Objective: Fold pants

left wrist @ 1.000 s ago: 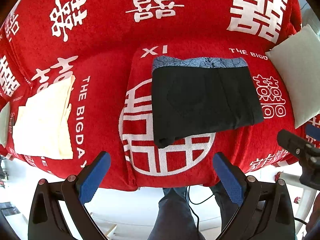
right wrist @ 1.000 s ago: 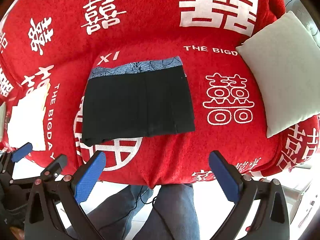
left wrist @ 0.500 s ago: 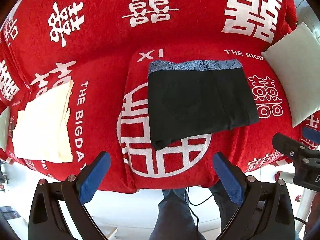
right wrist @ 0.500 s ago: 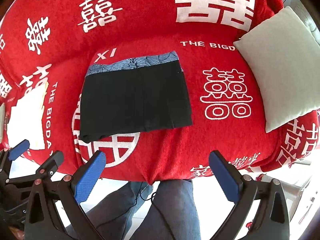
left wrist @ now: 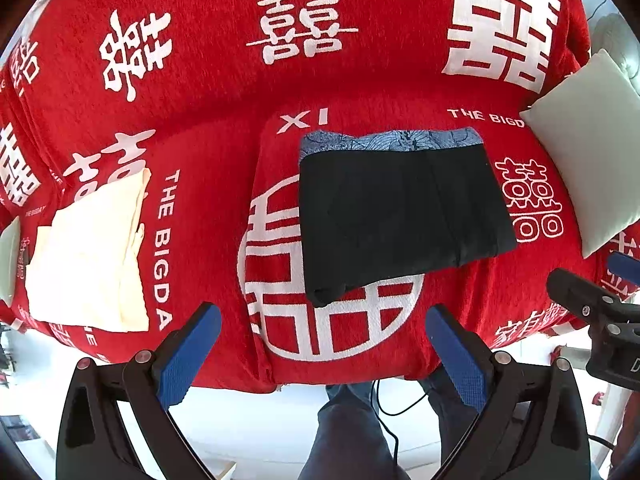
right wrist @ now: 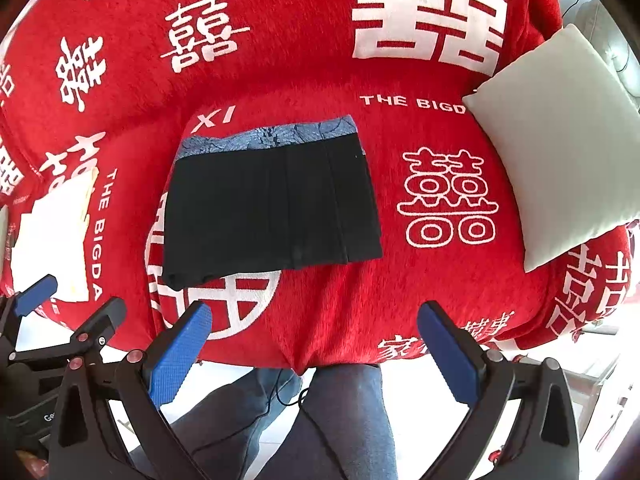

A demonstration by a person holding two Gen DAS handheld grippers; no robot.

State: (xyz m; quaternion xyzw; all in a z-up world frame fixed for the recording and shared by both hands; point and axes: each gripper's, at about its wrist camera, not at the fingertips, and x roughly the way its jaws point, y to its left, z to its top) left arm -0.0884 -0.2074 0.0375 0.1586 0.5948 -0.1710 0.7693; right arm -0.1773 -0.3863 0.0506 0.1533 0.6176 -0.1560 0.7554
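Observation:
Black pants [left wrist: 400, 212] lie folded into a flat rectangle on the red sofa seat, with a blue patterned band along the far edge. They also show in the right wrist view [right wrist: 272, 208]. My left gripper [left wrist: 322, 344] is open and empty, held back from the sofa's front edge, below the pants. My right gripper [right wrist: 314, 344] is open and empty, also off the front edge, to the right of the left one. Neither touches the pants.
A cream folded garment [left wrist: 88, 256] lies on the seat at the left. A pale cushion [right wrist: 560, 152] leans at the right. The red cover [left wrist: 200, 120] with white characters drapes the sofa. The person's legs in jeans [right wrist: 344, 420] stand below the grippers.
Both grippers have drawn back slightly from the sofa. The pants lie unmoved, and both grippers stay open.

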